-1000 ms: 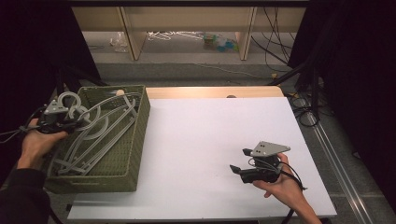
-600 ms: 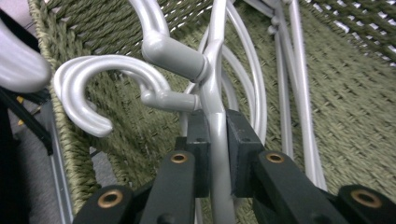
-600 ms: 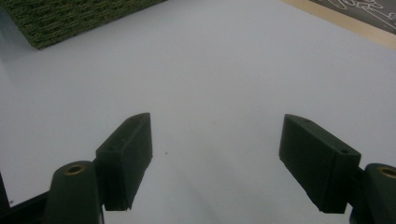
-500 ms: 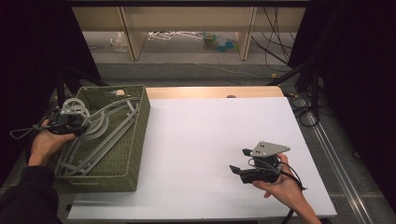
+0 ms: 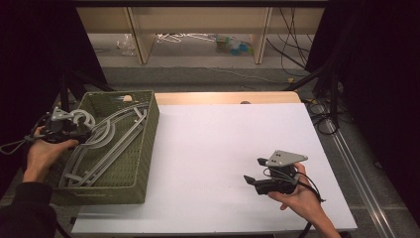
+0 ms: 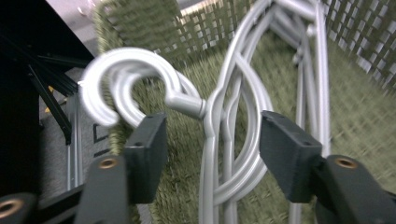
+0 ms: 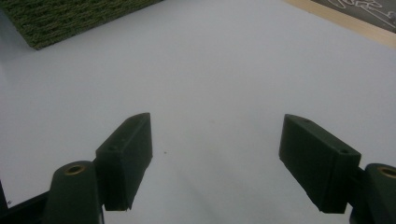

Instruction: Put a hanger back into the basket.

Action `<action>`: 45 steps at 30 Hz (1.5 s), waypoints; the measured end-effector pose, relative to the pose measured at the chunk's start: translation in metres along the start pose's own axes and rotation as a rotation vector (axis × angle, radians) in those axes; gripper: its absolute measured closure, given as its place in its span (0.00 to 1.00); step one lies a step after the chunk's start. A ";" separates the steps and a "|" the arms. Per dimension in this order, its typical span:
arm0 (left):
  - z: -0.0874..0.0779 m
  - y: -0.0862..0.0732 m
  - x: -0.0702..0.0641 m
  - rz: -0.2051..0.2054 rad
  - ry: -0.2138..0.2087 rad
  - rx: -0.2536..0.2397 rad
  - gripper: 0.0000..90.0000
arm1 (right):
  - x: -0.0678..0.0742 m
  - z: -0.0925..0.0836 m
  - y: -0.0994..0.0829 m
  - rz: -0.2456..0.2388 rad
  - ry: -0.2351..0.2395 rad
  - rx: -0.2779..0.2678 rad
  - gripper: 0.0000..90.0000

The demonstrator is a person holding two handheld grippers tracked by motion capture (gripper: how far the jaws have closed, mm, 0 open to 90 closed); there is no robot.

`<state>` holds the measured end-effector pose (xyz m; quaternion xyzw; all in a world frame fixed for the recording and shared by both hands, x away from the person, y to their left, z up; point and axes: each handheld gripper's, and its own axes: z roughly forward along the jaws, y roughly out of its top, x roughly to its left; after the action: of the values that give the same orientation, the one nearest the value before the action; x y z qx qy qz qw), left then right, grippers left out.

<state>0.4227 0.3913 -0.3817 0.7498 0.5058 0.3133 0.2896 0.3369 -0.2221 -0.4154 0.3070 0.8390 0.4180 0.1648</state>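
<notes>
No readable brand, label or writing showing anywhere. Grey plastic hangers [image 5: 101, 141] lying stacked in the green woven basket [image 5: 141, 148] at the table's left edge, long axis running diagonally from near-left to far-right, hooks [image 6: 123, 77] curling over the basket's left rim toward the left hand [image 5: 42, 153]. Left gripper [image 6: 208, 144] hovering at that rim, jaws spread wide and straddling the hanger necks just below the hooks; looking clear of the plastic on both sides, though blur making actual contact hard to judge. Hanger arms fanning away from the jaws along the basket floor in the left gripper view. Right gripper [image 5: 252, 178] sitting well apart over the near-right of the white table [image 5: 223, 139], held in the right hand [image 5: 299, 198], pointing left toward the basket, grey three-cornered plate [image 5: 286, 157] on top. Jaws gaping fully, holding nothing, hanging over bare tabletop with a basket corner at far upper left in the right gripper view.
</notes>
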 end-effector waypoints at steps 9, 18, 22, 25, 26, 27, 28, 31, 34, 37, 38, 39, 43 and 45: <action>-0.039 0.000 -0.035 -0.128 -0.111 -0.199 0.36 | 0.000 0.004 -0.003 0.016 -0.004 -0.003 0.29; -0.054 0.003 -0.101 -0.068 -0.237 -0.310 0.31 | 0.000 0.002 -0.003 0.025 -0.011 -0.036 0.26; -0.057 0.005 -0.129 -0.055 -0.298 -0.348 0.29 | 0.000 0.001 -0.004 0.038 -0.018 -0.064 0.24; -0.057 0.004 -0.148 -0.018 -0.334 -0.359 0.28 | 0.001 0.000 -0.005 0.049 -0.016 -0.074 0.22; -0.056 0.004 -0.154 -0.026 -0.345 -0.359 0.28 | 0.001 -0.001 -0.005 0.048 -0.014 -0.075 0.22; -0.056 0.003 -0.158 -0.007 -0.356 -0.362 0.27 | 0.001 -0.001 -0.005 0.049 -0.013 -0.077 0.22; -0.055 0.003 -0.162 0.005 -0.368 -0.362 0.27 | 0.002 -0.001 -0.005 0.053 -0.011 -0.073 0.22; -0.056 0.003 -0.175 0.011 -0.390 -0.371 0.26 | 0.003 -0.002 -0.006 0.053 -0.009 -0.076 0.22; -0.058 0.003 -0.186 0.025 -0.406 -0.385 0.26 | 0.003 -0.002 -0.006 0.054 -0.014 -0.075 0.22; -0.059 0.001 -0.196 0.038 -0.428 -0.396 0.25 | 0.002 -0.003 -0.006 0.055 -0.014 -0.081 0.22; -0.059 -0.001 -0.201 0.032 -0.434 -0.398 0.25 | 0.002 -0.003 -0.007 0.060 -0.017 -0.086 0.22; -0.059 -0.002 -0.206 0.040 -0.441 -0.398 0.25 | 0.002 -0.003 -0.007 0.061 -0.015 -0.088 0.22; -0.058 -0.007 -0.223 0.060 -0.471 -0.392 0.25 | 0.003 -0.006 -0.009 0.065 -0.016 -0.108 0.22; -0.057 -0.009 -0.229 0.065 -0.476 -0.392 0.25 | 0.004 -0.007 -0.010 0.074 -0.002 -0.119 0.22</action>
<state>0.3071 0.1854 -0.3927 0.7476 0.3294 0.2294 0.5290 0.3266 -0.2287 -0.4197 0.3279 0.8005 0.4728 0.1679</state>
